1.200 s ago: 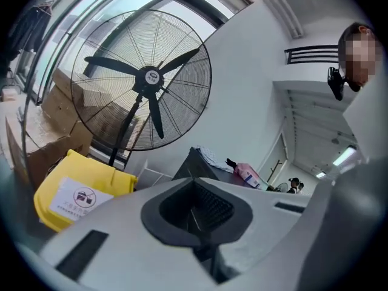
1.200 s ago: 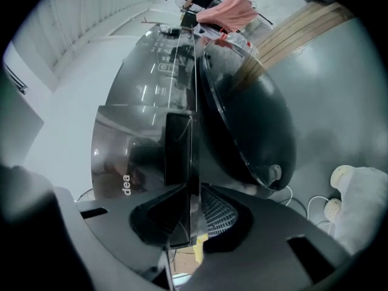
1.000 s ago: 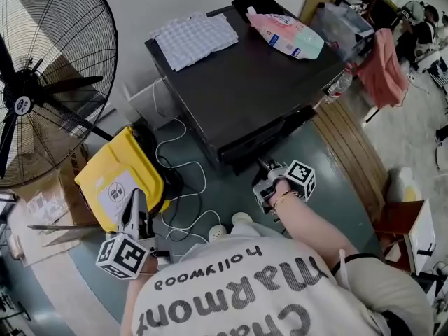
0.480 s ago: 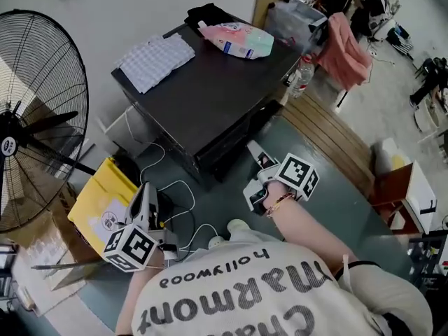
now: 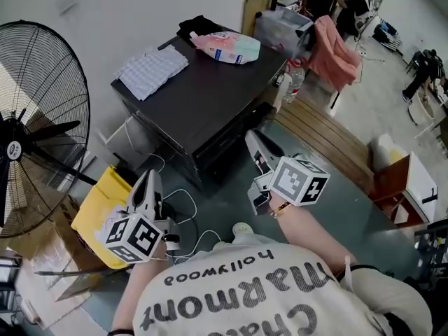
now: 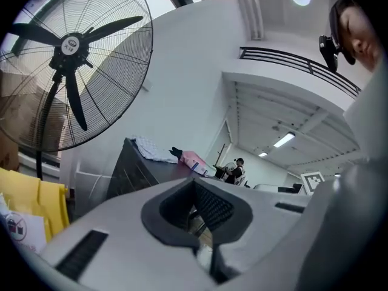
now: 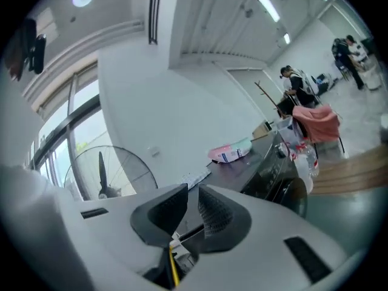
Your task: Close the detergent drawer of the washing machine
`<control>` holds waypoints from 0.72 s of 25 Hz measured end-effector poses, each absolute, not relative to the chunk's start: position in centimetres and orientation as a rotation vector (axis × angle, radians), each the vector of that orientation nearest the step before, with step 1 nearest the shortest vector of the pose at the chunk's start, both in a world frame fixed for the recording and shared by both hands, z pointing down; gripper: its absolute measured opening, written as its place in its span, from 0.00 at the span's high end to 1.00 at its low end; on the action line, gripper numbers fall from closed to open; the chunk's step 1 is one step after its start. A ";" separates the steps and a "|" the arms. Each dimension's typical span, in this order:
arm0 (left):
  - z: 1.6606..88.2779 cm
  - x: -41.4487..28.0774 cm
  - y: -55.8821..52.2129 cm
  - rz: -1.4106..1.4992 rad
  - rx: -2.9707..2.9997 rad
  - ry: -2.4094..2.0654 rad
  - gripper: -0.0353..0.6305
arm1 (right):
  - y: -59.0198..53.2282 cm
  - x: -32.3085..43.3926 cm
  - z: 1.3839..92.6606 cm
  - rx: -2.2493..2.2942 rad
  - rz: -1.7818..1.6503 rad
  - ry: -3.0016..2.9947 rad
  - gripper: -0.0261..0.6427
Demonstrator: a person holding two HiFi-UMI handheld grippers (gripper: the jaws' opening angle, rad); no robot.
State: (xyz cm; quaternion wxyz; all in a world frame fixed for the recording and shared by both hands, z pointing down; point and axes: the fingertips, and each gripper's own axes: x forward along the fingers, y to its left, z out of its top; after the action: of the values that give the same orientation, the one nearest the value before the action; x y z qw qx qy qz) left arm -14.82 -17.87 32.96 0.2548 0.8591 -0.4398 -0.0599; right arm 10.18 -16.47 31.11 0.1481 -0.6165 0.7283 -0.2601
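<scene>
— Both tongs have come up since a second ago, haven't they?

— Yes. Back then the right tongs [image 5: 252,140] hung low, near the grey-green floor [image 5: 350,187] before the black, box-shaped washing machine [image 5: 203,96]. Now they stand level with the top strip of its front. The left tongs [image 5: 149,180] have risen less and now point up over the edge of the yellow plastic container [image 5: 98,212].

— What do they grip?

— Nothing. The right pair's ribbed pads stand a narrow slit apart and are closing, with only air between them. The left pair's tips are pressed together, bare.

— And the detergent drawer?

— The dark detergent drawer [image 5: 213,148] sits at the end of the front's top strip nearer the yellow container. In the head view it is a little left of the right tongs and apart from them. Whether it lies flush I cannot tell.

— What lies around?

— On the machine's top are a white checked cloth [image 5: 152,70], a pink and mint soft pouch [image 5: 227,46] and a black bundle of cloth [image 5: 196,26]. White cables [image 5: 187,200] loop on the floor between the two tongs. A tall black wire-guarded fan [image 5: 35,128] stands at the left. A wooden slatted platform [image 5: 329,135] lies on the machine's other side.
</scene>
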 end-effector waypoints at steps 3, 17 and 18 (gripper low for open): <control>33.1 -14.9 -17.2 -0.155 2.340 -1.207 0.94 | -15.7 9.1 30.8 -1.820 -0.651 2.202 0.85; 35.0 -12.8 -14.5 -0.129 2.266 -1.265 0.94 | -13.3 11.2 31.5 -1.865 -0.514 2.381 0.85; 35.1 -12.5 -14.4 -0.131 2.257 -1.270 0.94 | -13.2 11.6 31.6 -1.863 -0.516 2.386 0.85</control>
State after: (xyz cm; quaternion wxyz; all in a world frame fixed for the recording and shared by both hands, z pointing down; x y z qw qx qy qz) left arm -12.46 -14.37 35.15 0.2708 0.8380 -0.4713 -0.0485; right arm 11.56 -13.16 31.56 0.0355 -0.6062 0.7766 -0.1678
